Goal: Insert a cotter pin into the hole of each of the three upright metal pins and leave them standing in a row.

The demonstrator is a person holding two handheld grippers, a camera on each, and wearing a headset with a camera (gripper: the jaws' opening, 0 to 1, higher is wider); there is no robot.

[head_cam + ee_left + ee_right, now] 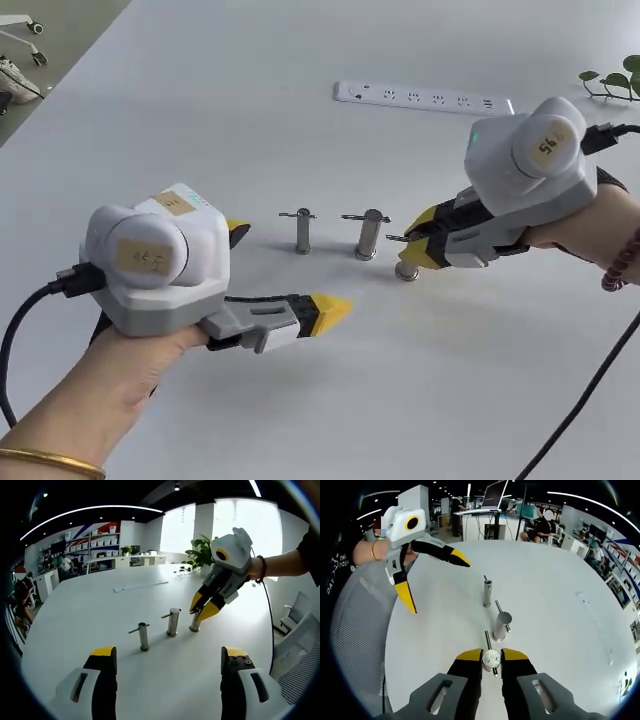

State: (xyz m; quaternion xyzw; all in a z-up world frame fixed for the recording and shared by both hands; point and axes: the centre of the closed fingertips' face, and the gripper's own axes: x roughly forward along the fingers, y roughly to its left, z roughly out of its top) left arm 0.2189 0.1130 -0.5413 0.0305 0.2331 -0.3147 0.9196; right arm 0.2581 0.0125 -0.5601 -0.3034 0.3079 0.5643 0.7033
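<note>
Looking down in the head view, my left tongs (pixel 285 272) lie level at the near left, yellow tips spread wide on nothing. My right tongs (pixel 412 243) reach in from the right, pinched on a thin wire cotter pin (pixel 395 238) and hiding the third upright steel pin (pixel 407 271) except its foot. The middle steel pin (pixel 370 236) and left steel pin (pixel 303 232) stand beside it on the white worktop (pixel 200 100), with inserted cotter pins (pixel 352 217) crosswise near their tops.

From the left gripper view, all three stand in a row, the right tongs tilted down over the end one.

From the right gripper view, its round top sits between my nearly shut jaws, wire across it. I cannot tell whether the wire is in the hole.
</note>
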